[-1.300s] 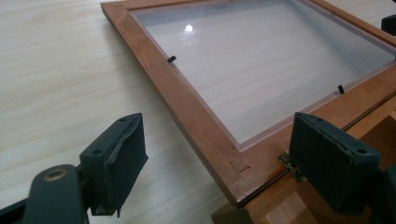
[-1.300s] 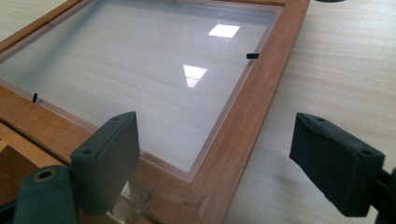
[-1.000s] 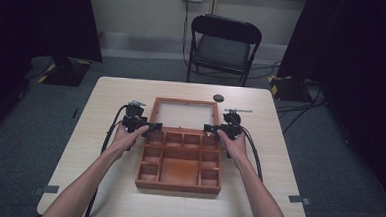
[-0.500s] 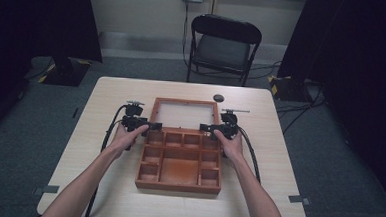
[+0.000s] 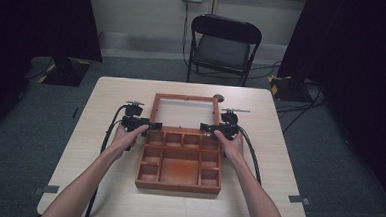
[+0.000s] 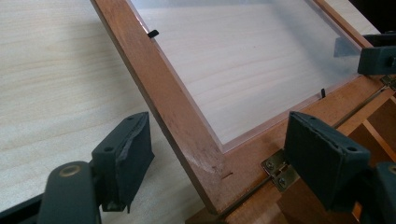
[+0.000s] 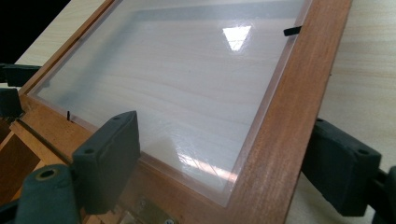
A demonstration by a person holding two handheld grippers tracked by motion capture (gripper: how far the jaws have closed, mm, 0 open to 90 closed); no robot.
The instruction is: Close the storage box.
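Compartmented wooden box (image 5: 180, 160) sits mid-table, its glazed lid (image 5: 185, 112) flung flat behind. Left gripper (image 6: 219, 163) straddles the lid's hinge corner, jaws just closing, pads seemingly clear; right gripper (image 7: 224, 179) straddles the opposite frame rail, jaws apart.

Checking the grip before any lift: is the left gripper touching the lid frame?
Apart. Left gripper view: left gripper straddles the lid frame, bare table beside one pad.

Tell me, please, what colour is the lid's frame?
Reddish-brown wood frame, clearest in the left gripper view.
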